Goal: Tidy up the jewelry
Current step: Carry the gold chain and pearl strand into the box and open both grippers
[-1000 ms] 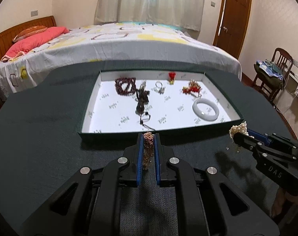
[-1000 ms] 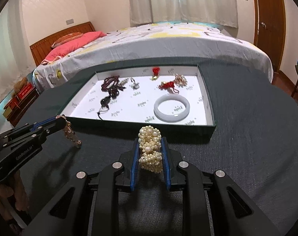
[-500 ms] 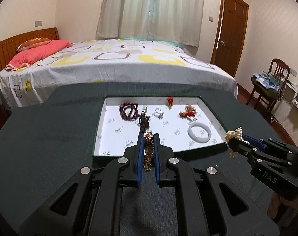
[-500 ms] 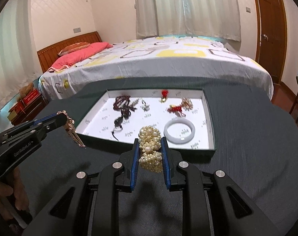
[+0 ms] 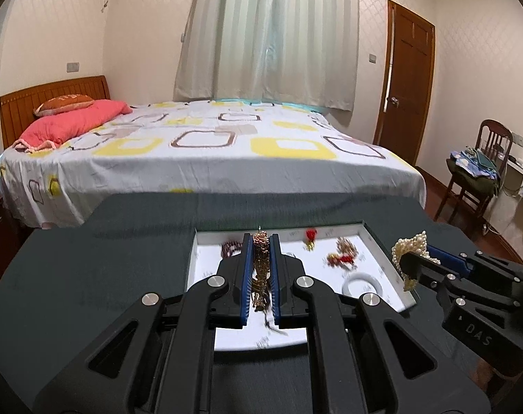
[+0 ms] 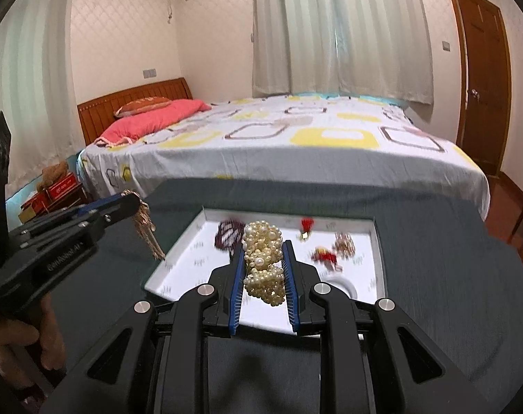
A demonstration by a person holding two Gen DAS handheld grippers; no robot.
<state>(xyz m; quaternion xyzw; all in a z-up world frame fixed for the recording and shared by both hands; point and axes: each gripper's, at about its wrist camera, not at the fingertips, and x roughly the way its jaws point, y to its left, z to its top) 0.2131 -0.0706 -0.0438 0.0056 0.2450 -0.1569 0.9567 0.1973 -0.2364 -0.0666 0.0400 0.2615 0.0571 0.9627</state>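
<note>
The left hand-held gripper tilts downward above the tray's near edge, clamped tight on a dangling gold chain. Beside it, the right hand-held gripper, similarly tilted, pinches a pearl cluster. The white-lined tray, holding other blurred jewelry, sits on the dark table.

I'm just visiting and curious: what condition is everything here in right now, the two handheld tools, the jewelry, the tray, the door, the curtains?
Left tool: shut on gold chain, which dangles.
Right tool: shut on pearl strand, bunched.
Tray: open, jewelry lying loose inside.
White bangle: lying flat in tray.
Door: closed.
Curtains: drawn.
Bed: made.
</note>
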